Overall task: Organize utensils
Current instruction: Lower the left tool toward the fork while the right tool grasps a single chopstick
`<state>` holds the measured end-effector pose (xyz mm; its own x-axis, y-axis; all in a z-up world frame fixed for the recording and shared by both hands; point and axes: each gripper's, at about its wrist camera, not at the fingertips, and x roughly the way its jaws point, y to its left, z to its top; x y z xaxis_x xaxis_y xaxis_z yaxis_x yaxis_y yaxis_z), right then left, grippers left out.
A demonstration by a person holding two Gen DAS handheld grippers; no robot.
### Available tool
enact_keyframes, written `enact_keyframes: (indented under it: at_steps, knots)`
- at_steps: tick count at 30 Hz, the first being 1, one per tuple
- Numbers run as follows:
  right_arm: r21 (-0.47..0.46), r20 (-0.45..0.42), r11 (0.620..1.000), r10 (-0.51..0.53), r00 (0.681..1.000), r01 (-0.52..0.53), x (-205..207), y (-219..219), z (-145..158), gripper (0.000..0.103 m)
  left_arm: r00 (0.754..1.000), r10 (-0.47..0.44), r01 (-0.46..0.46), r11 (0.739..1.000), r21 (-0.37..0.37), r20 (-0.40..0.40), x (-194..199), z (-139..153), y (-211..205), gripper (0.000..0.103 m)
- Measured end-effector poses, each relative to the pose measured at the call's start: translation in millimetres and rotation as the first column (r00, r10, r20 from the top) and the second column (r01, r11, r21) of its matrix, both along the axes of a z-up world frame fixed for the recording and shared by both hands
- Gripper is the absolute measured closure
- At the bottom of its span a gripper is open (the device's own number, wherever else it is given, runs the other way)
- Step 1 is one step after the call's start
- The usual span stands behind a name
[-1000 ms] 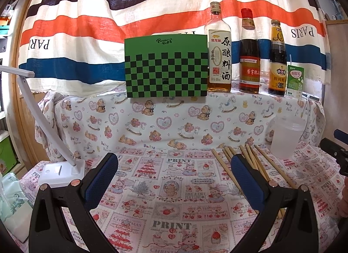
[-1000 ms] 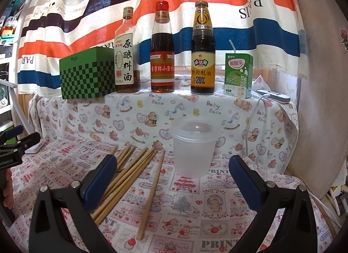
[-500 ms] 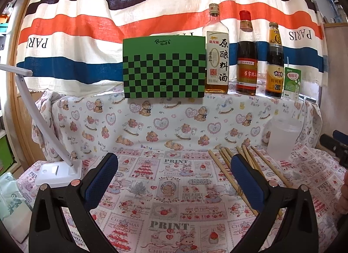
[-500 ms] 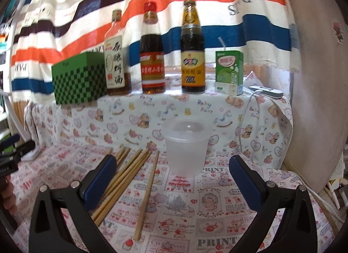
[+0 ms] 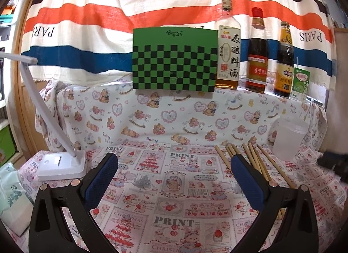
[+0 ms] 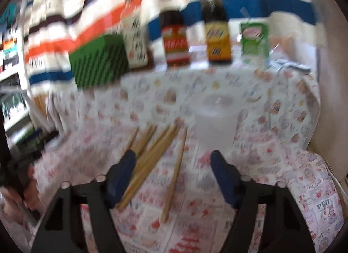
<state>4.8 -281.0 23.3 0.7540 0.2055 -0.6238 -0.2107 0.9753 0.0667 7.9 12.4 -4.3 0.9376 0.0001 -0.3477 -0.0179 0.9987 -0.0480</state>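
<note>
Right gripper (image 6: 173, 166) has dipped toward the chopsticks (image 6: 174, 172), jaws just narrowed, half-open, nothing gripped. Sticks lie on cloth beside cup (image 6: 214, 126). Likely light, stiff, slippery; pinch mid-shaft. Left gripper (image 5: 174, 174) wide, empty.

Striped cloth (image 5: 87, 18) hangs as backdrop: white, orange, dark and blue bands, "PARIS" printed on it. Desk (image 5: 174, 187) and raised ledge (image 5: 152, 109) behind it are draped in a pink-white print cloth with bears and hearts. On the ledge: green checkered box (image 5: 174, 61), three bottles (image 5: 256, 52), green carton (image 5: 301, 83). White desk lamp (image 5: 61, 163) stands at left, arm leaning up and left. Wooden frame (image 5: 24, 109) at left edge, shelves (image 6: 13, 57) beyond. Plain wall (image 6: 330, 68) at right. Soft, even light. Right wrist view blurred.
</note>
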Motion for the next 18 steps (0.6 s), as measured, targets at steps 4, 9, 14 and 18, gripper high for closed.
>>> enact_keyframes:
  at_steps: [4,9,14,18]
  knots:
    - [-0.066,-0.142,0.997,0.027,0.989,-0.036,9.4,14.1,-24.3,0.054,1.0,0.008,-0.008,1.0,-0.01,-0.007,0.8,-0.8,2.8,0.0]
    - [-0.07,-0.259,0.998,-0.015,0.966,-0.004,18.5,9.2,-43.6,0.061,1.0,0.012,-0.012,1.0,-0.004,-0.01,1.7,-1.1,3.0,0.0]
    - [-0.082,-0.295,0.997,-0.031,0.955,0.007,22.5,5.0,-49.2,0.068,1.0,0.016,-0.016,1.0,-0.001,-0.01,2.0,-1.2,3.2,0.0]
    - [-0.15,-0.292,0.988,-0.024,0.956,-0.022,21.7,12.6,-50.4,0.068,1.0,0.026,-0.026,1.0,0.014,-0.009,1.4,-2.2,2.6,0.0]
